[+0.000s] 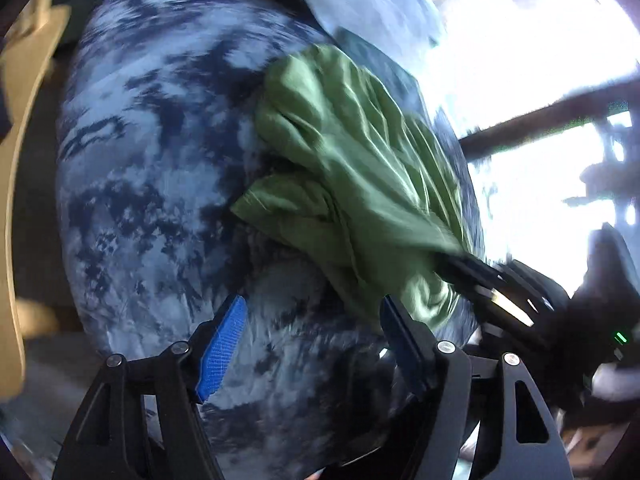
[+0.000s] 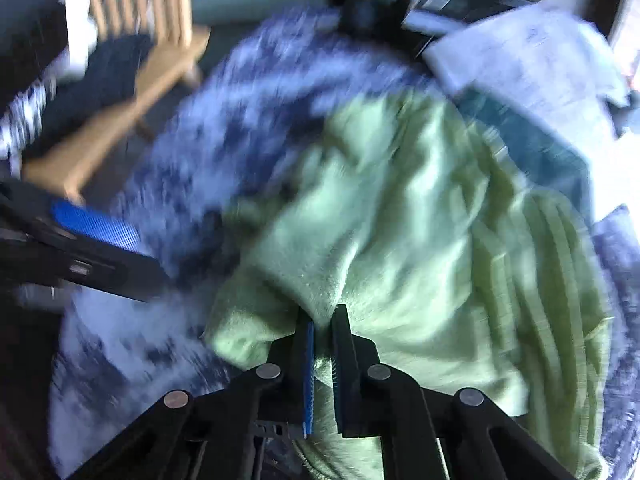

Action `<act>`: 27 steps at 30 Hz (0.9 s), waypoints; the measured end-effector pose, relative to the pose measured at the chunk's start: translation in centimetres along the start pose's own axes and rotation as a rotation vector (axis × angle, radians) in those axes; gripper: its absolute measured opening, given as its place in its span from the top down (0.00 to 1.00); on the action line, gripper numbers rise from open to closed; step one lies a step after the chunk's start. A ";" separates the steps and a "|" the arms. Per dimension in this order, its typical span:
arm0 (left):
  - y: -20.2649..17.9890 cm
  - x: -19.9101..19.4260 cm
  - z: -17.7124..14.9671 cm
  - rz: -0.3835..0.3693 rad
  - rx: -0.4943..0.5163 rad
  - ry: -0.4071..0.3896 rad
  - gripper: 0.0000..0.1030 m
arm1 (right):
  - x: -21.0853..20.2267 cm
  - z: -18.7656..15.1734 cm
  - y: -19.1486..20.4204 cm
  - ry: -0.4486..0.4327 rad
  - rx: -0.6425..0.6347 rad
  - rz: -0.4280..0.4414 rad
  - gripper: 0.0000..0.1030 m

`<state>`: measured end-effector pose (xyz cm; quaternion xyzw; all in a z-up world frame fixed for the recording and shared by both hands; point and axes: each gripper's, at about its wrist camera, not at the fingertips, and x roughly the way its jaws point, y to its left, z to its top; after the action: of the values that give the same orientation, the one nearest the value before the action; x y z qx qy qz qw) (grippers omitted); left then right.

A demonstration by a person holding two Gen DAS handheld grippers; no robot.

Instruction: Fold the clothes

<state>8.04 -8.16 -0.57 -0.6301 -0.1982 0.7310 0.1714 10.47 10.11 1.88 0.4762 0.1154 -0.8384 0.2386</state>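
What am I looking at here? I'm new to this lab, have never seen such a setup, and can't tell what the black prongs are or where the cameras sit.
There is no robot. A person holds a two-finger tool in each hand, and a wide-angle camera on each looks forward along its fingers, which bends the picture's edges.

One picture is from the left tool. Its blue-padded fingers stand open, with nothing between them, above a blue and white mottled blanket.

The other is from the right tool, and is blurred. Its fingers are shut on the edge of a crumpled green garment lying on that blanket. In the left picture the right tool shows at the lower right, pinching the cloth.

A wooden chair stands beyond, and a pale folded cloth lies at the far side.
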 end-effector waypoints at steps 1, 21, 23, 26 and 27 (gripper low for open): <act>0.1 -0.2 0.1 -0.008 -0.031 -0.015 0.31 | -1.4 0.5 -0.5 -0.029 0.023 -0.005 0.95; -10.5 -1.4 -7.0 -0.053 0.589 -0.357 0.31 | -19.7 2.6 -3.2 -0.363 0.210 -0.073 0.95; -11.1 -0.7 -8.4 -0.046 0.636 -0.362 0.31 | -20.2 2.6 -3.0 -0.377 0.212 -0.078 0.95; -11.9 0.5 -10.0 0.018 0.702 -0.399 0.31 | -21.0 2.7 -2.7 -0.392 0.209 -0.077 0.95; -12.2 1.0 -10.1 0.030 0.707 -0.399 0.31 | -21.1 2.7 -2.6 -0.394 0.210 -0.073 0.95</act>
<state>17.87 3.62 3.49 -0.3808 0.0453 0.8645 0.3250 16.26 17.36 21.26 0.3212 -0.0042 -0.9307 0.1749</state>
